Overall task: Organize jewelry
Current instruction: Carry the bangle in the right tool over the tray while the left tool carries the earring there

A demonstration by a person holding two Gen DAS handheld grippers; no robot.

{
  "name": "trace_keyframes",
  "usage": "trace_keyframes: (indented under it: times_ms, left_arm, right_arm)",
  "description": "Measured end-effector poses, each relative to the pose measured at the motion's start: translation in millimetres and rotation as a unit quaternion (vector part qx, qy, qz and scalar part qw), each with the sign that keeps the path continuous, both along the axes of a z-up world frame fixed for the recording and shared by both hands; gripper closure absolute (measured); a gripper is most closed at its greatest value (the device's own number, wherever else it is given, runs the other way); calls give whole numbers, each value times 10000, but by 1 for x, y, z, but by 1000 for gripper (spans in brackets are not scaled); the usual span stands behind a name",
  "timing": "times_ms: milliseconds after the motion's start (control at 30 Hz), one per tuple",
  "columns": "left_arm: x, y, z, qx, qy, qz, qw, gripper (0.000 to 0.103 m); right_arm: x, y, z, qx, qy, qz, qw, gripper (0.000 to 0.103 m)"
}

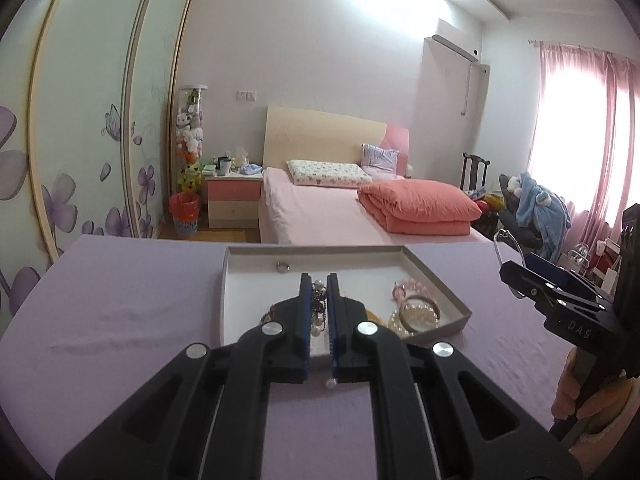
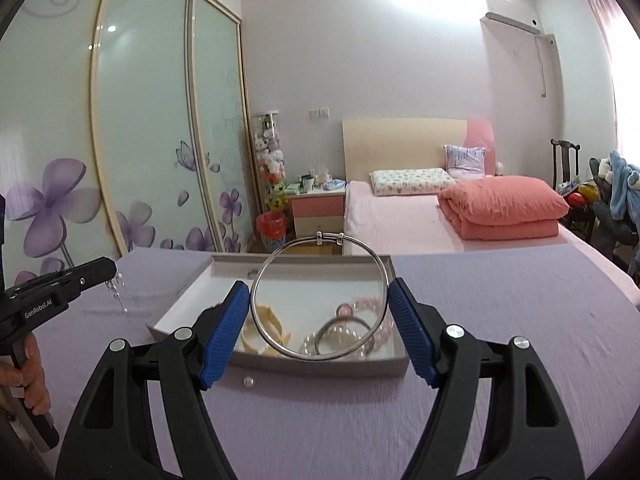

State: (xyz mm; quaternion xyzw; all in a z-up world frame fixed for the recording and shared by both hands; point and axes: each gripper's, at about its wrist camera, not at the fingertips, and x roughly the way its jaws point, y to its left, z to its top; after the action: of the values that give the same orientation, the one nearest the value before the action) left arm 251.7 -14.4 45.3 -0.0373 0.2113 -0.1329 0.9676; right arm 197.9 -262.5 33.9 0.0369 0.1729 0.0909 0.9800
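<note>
A shallow white tray (image 1: 240,280) sits on the lilac tablecloth; it also shows in the right wrist view (image 2: 188,296). It holds a small ring (image 1: 282,267), a pink bead bracelet (image 2: 368,306), a pearl bracelet (image 2: 320,344), a metal bangle (image 1: 421,309) and a cream cuff (image 2: 262,330). My left gripper (image 1: 319,286) is shut on a beaded pearl necklace (image 1: 318,312), held above the tray; its beads dangle in the right wrist view (image 2: 118,294). My right gripper (image 2: 319,294) is shut on a large silver hoop bangle (image 2: 280,258), held above the tray.
A loose pearl (image 2: 249,381) lies on the cloth just in front of the tray. Beyond the table stand a pink bed (image 1: 320,208), a nightstand (image 1: 234,200), sliding wardrobe doors (image 2: 140,140) and a chair with clothes (image 1: 536,208).
</note>
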Motion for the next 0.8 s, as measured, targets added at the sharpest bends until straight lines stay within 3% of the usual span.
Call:
trace_keyframes:
  times_ms: [267,800]
  left_arm:
    - [23,-7,7,-29,-190,38,9998,95]
    - [84,-10,-13,45,-259,292,9992,95]
  right_arm:
    - [22,-2,-2,120,-120,-67,9998,31]
    - [69,6,-23,106,-125,-308,9994,31]
